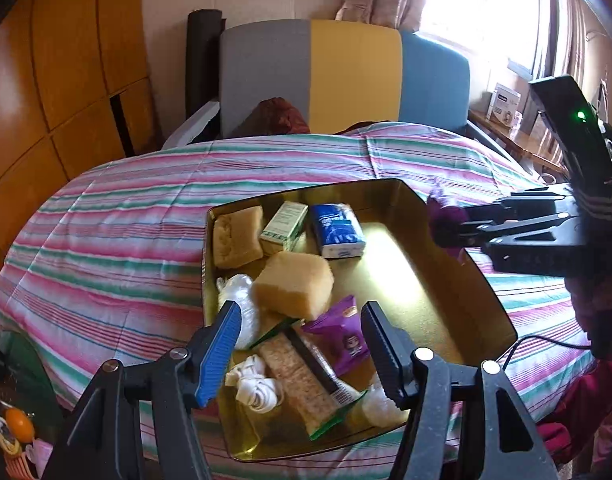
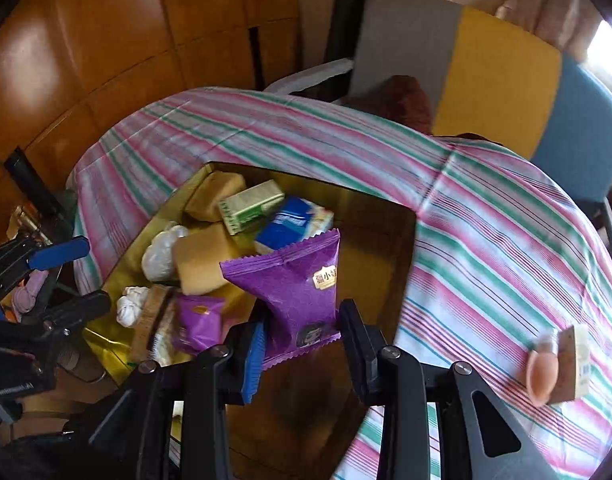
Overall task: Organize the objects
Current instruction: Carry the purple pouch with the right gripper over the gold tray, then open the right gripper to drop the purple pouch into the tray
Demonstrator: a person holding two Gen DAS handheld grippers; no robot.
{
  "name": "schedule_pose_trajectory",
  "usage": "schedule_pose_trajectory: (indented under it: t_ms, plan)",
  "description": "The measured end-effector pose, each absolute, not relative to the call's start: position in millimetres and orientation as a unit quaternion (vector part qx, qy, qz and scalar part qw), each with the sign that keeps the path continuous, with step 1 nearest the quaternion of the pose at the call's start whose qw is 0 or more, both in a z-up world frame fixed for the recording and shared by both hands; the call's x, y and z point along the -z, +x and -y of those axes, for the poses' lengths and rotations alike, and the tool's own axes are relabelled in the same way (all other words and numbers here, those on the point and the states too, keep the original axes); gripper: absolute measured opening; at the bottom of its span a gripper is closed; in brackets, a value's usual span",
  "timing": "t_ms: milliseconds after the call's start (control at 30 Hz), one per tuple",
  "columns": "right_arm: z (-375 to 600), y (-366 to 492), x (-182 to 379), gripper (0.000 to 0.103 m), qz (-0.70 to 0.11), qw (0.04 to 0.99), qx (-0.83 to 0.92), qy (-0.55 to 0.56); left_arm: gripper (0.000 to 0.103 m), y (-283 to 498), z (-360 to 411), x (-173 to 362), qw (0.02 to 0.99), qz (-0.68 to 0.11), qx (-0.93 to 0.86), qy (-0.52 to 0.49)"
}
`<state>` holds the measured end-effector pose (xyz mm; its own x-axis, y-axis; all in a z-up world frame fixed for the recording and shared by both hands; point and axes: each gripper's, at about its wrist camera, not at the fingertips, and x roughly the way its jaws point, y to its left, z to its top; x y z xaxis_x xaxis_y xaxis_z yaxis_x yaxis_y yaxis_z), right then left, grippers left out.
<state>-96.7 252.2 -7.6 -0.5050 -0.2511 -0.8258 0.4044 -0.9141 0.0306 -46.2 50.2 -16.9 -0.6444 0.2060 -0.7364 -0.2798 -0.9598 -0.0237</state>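
Note:
A gold tin tray (image 1: 457,292) lies on the striped bedspread and holds several things: two tan sponges (image 1: 292,284), a green-white box (image 1: 285,226), a blue tissue pack (image 1: 337,231), white bundles (image 1: 254,388), a wafer pack (image 1: 302,384) and a purple snack packet (image 1: 345,338). My left gripper (image 1: 300,344) is open and empty over the tray's near end. My right gripper (image 2: 302,344) is shut on a second purple snack packet (image 2: 296,280) and holds it above the tray's (image 2: 369,208) right part. It shows at the right of the left wrist view (image 1: 445,224).
A small box with a pink object (image 2: 557,364) lies on the bedspread (image 2: 485,240) right of the tray. A grey, yellow and blue chair (image 1: 345,76) stands behind the bed. Wooden wardrobe doors (image 1: 58,80) are at the left. A cluttered side table (image 1: 517,128) is by the window.

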Motion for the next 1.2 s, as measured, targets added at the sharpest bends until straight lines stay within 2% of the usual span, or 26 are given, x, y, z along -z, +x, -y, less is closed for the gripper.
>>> schedule_pose_trajectory:
  t_ms: [633,1067,1200]
  plan:
    - [-176.7,-142.2,82.0,0.036,-0.152,0.172,0.800,0.554,0.063,-44.8,26.9,44.8,0.075,0.037,-0.897,-0.435]
    - [-169.6,-139.5,86.9,0.038,-0.164,0.170,0.798,0.555,0.063,-45.0,28.0,47.6,0.075,0.035,-0.896,-0.436]
    - [-170.3,-139.0,85.7,0.051,-0.155,0.172,0.802,0.550,0.063,-44.6,25.9,45.0,0.075,0.032,-0.897,-0.434]
